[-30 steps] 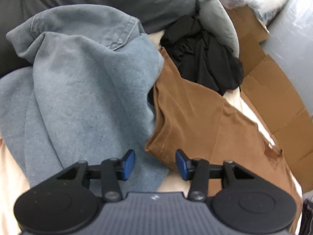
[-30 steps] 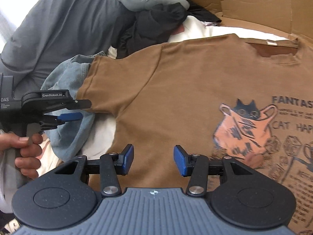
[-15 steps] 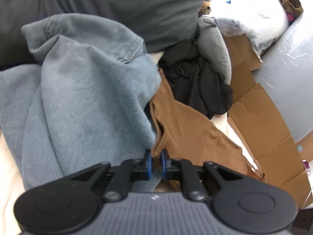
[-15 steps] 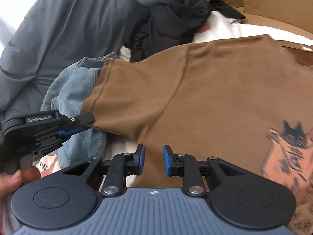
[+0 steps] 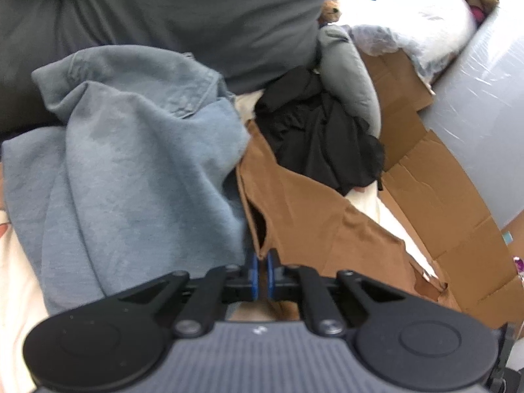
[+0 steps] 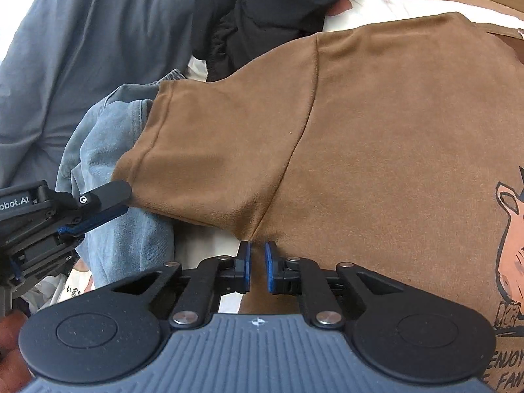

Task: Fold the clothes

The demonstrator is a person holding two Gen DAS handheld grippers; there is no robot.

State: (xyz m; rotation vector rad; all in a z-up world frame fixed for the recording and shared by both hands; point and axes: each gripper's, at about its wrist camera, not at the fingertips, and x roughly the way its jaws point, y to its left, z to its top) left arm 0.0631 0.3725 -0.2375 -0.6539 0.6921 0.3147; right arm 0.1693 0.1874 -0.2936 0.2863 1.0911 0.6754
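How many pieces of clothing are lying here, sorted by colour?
Brown printed T-shirt, sleeve hem pinched by the left gripper: 1
Light blue denim-look garment: 1
Black crumpled garment: 1
Dark grey garment: 1
Pale grey-green padded garment: 1
Total: 5

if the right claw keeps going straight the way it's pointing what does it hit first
Most likely the brown T-shirt. The right claw points at the underarm seam, where the sleeve joins the body, and its nearly closed blue pads sit right at that fabric edge. Whether they already grip cloth is unclear from this view.
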